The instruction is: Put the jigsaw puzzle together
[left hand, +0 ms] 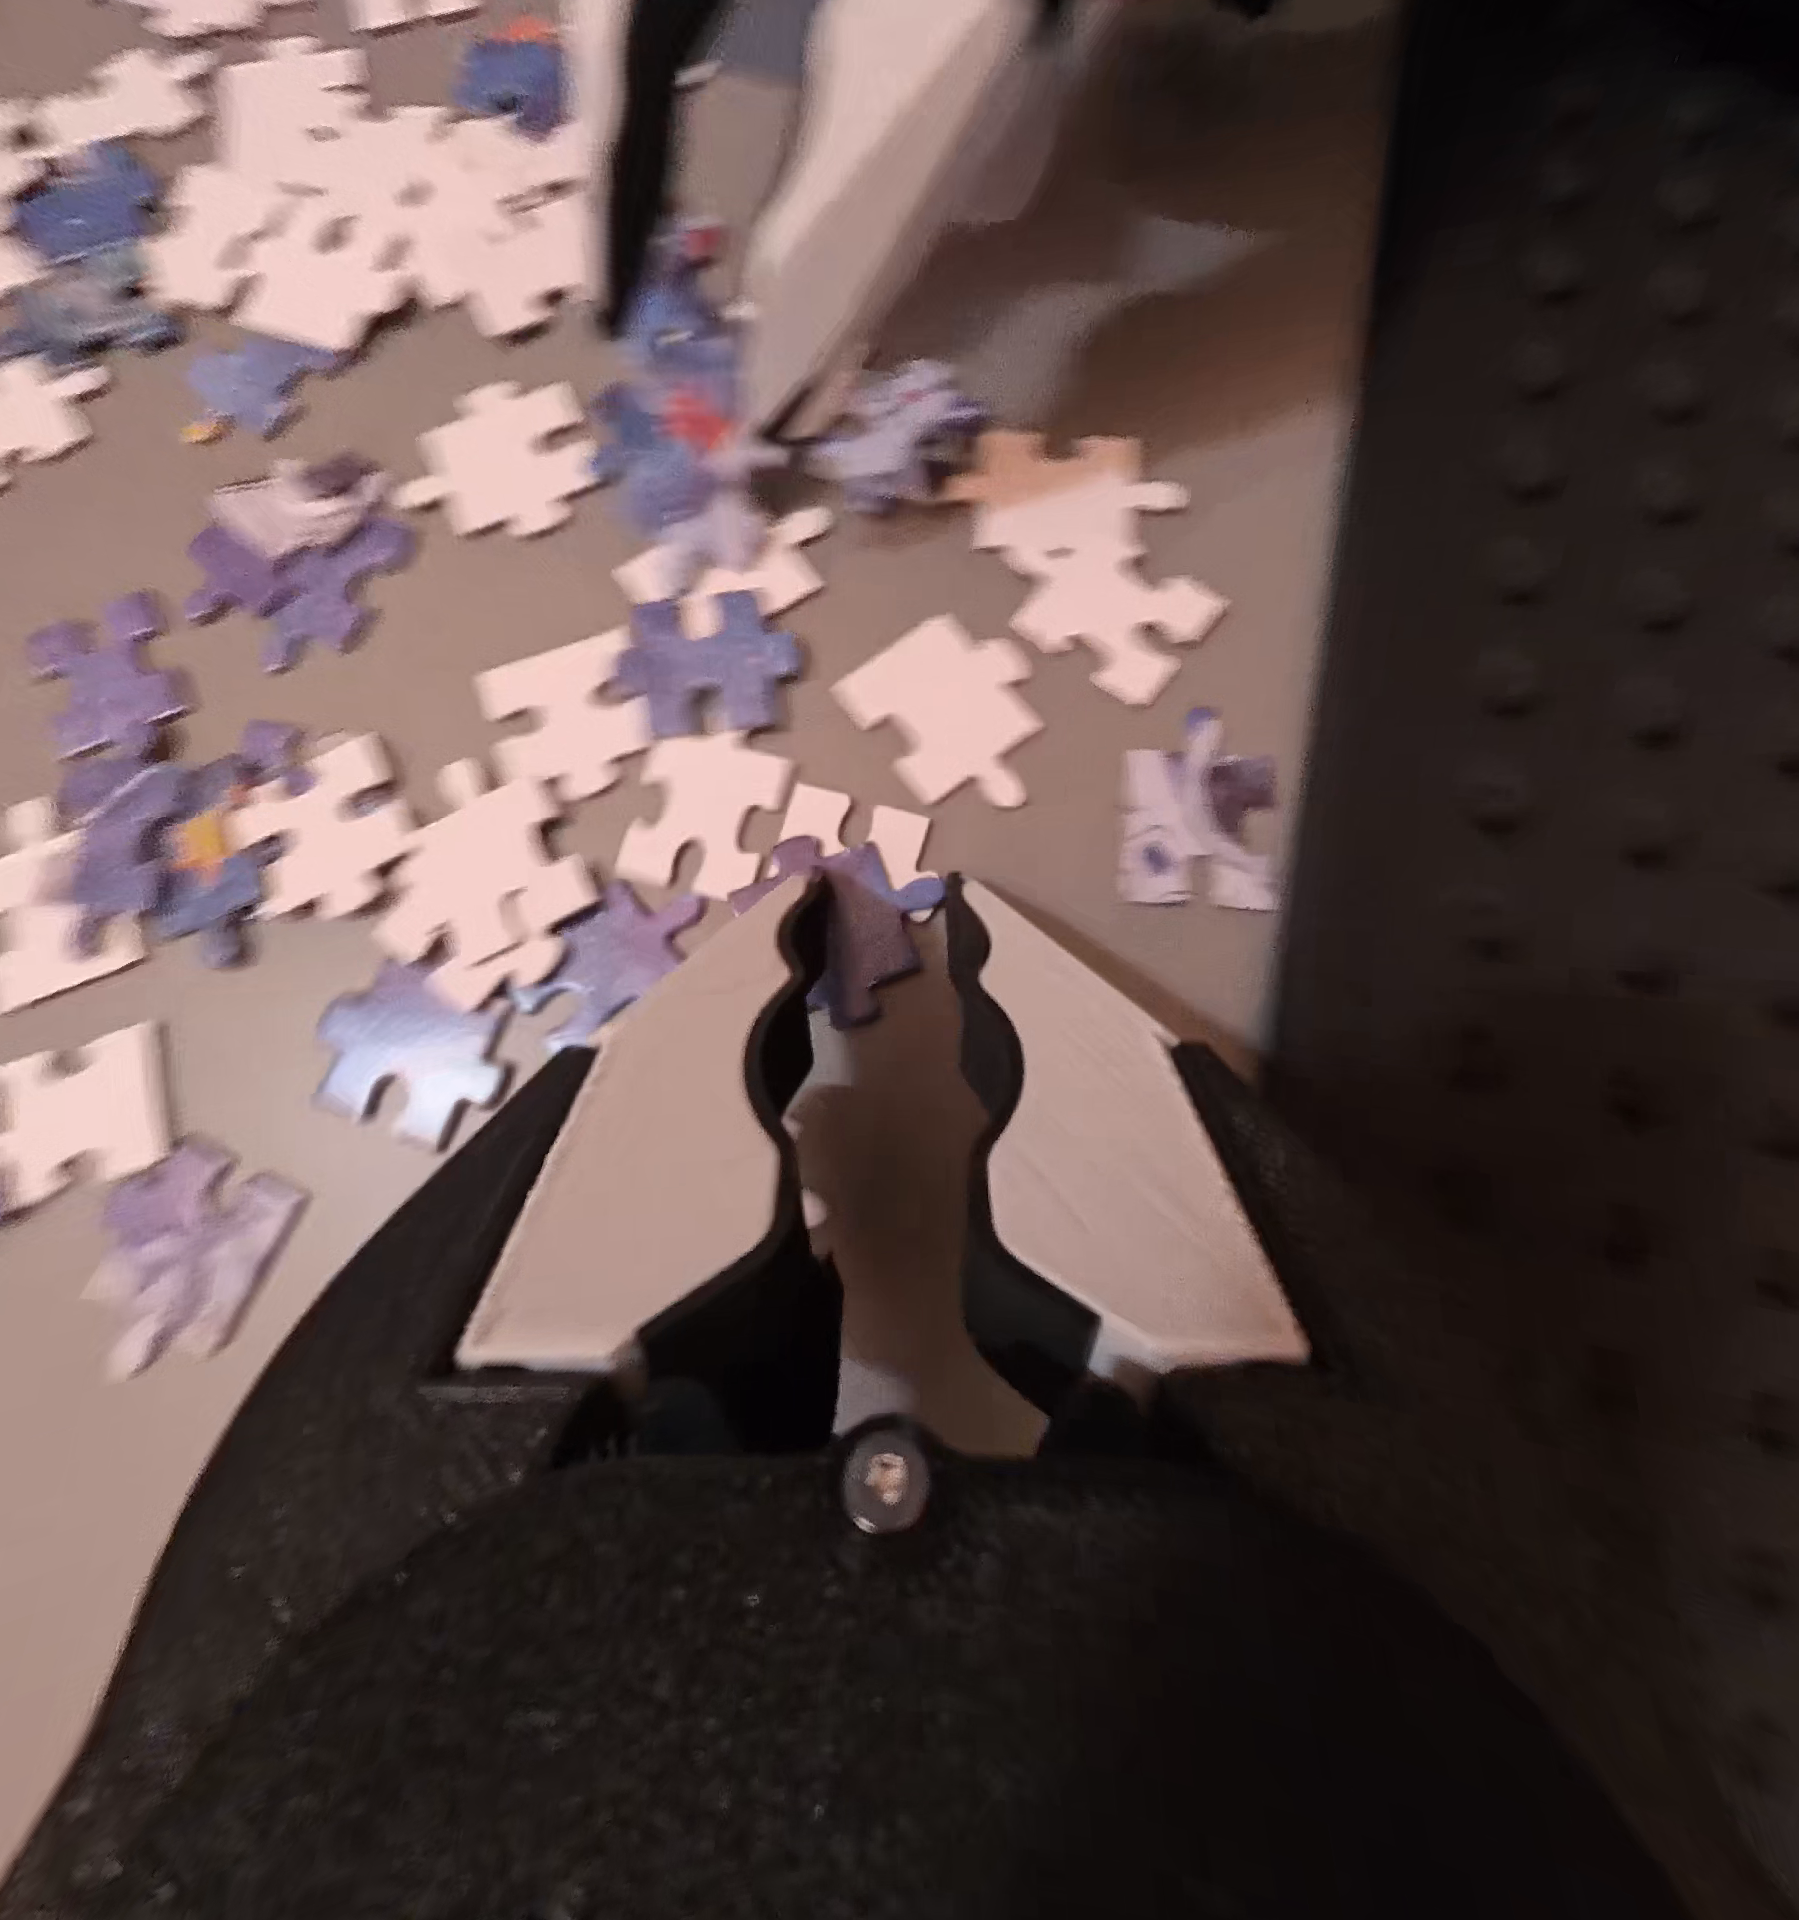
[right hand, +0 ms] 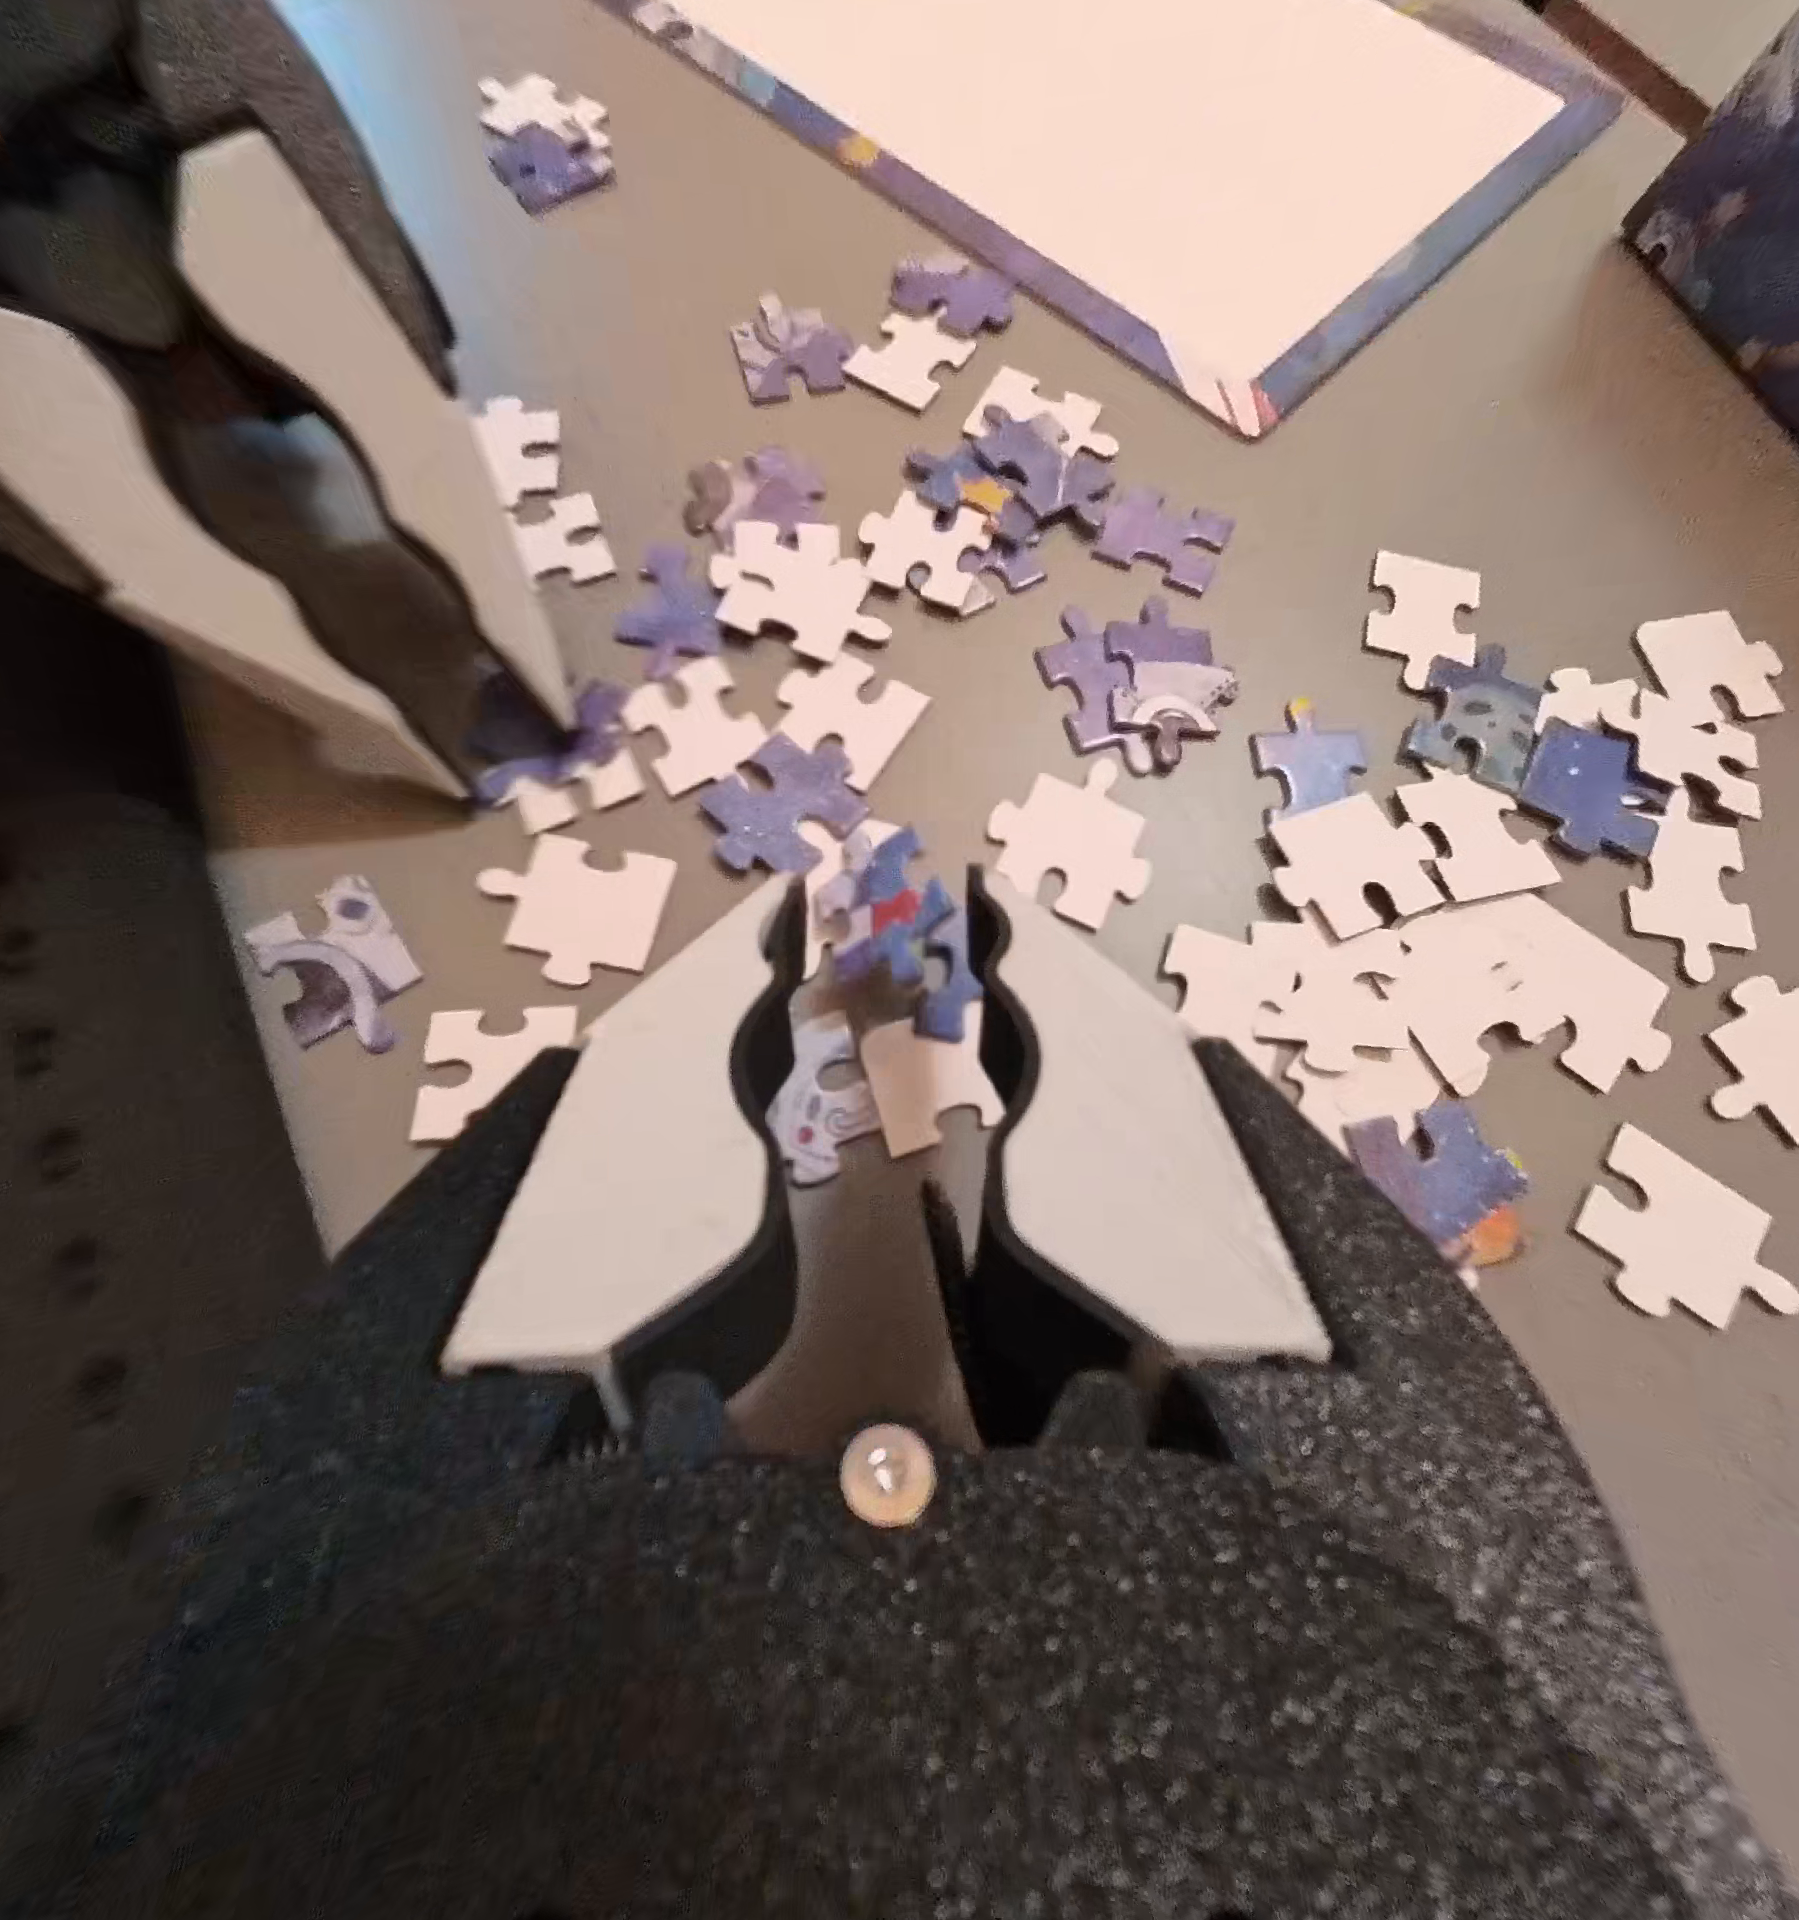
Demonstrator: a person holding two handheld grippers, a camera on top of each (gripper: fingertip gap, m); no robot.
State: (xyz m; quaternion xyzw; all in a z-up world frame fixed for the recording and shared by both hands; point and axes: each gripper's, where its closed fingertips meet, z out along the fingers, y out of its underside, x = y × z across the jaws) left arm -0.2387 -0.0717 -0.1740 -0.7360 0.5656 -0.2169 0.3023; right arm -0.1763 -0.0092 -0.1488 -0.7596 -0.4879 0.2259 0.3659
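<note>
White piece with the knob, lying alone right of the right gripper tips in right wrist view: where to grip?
The white piece lies flat and apart from its neighbours. Probably come from above and pinch its two straighter opposite edges, avoiding the knob; bare table around it leaves room for the fingers.

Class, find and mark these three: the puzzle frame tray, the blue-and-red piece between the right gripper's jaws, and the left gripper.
puzzle frame tray [right hand: 1435, 281]: right wrist view, blue border near its corner.
blue-and-red piece [right hand: 895, 920]: right wrist view, printed face.
left gripper [right hand: 521, 743]: right wrist view, between its fingertips.
</note>
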